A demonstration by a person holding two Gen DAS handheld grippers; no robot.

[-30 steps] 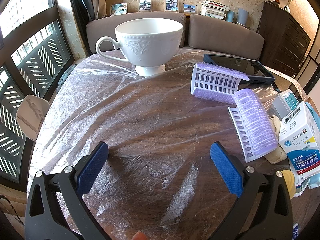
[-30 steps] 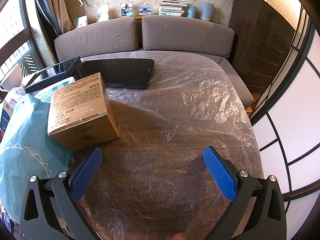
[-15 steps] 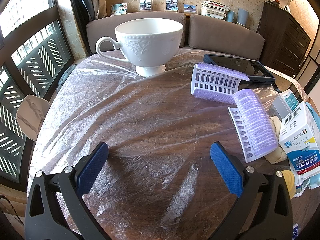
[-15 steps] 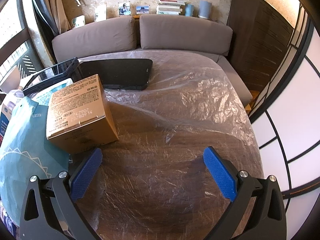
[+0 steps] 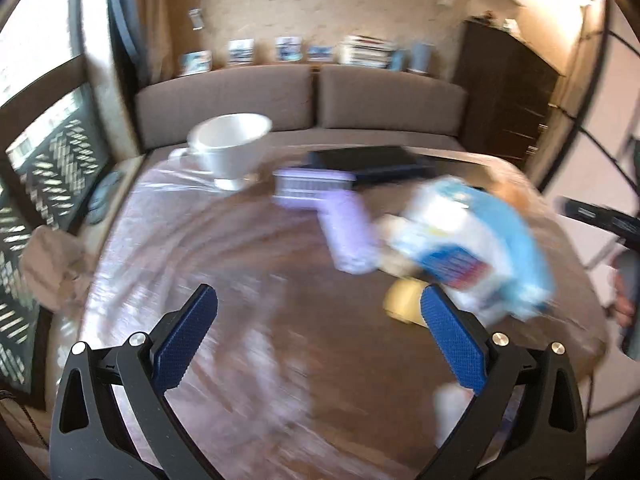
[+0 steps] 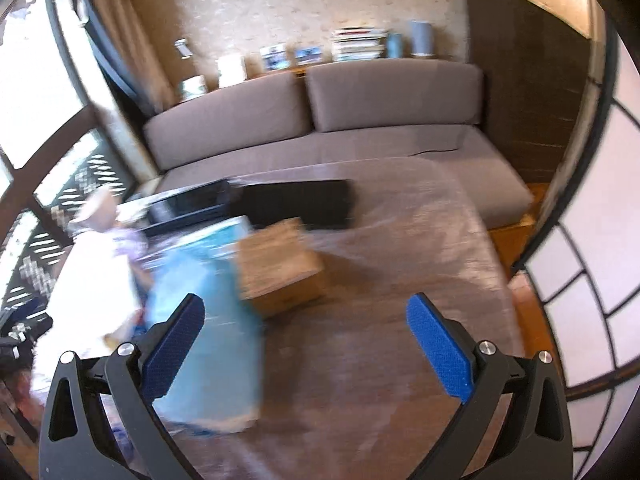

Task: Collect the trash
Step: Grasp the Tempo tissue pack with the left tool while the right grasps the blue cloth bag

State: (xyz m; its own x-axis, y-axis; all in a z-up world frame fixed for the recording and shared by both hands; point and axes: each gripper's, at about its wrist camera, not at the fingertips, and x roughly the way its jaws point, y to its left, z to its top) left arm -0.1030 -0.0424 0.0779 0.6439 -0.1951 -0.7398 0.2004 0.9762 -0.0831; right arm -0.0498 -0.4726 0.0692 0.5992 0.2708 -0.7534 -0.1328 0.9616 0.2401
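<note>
- Living-room backdrop is seen in both views: a grey sofa (image 6: 320, 120) along the far wall, with a shelf of books and photos above it. Everything is smeared by motion blur, so fine detail can't be trusted.
- Wood surface (image 5: 280, 320) is wrapped in clear plastic film, probably to protect it from spills, and all the clutter is laid on top of that.
- Most of the likely trash is bunched at the side between the two grippers: a blue-and-white carton (image 5: 460, 248), a teal bag (image 6: 208, 320) and a brown cardboard box (image 6: 280, 268) just beside it.
- Two purple rollers (image 5: 344, 232) are left lying next to the carton, and a yellowish lump, too blurred to identify, is tucked below it.
- A white cup (image 5: 232, 148) is set apart near the sofa edge, so it's probably not meant for collecting.
- Left gripper (image 5: 320, 340) is held above bare film with jaws spread wide and nothing between them, the carton just off its right pad.
- Right gripper (image 6: 304, 344) is likewise held with jaws spread and empty, the bag overlapping its left pad, though contact can't be told.
</note>
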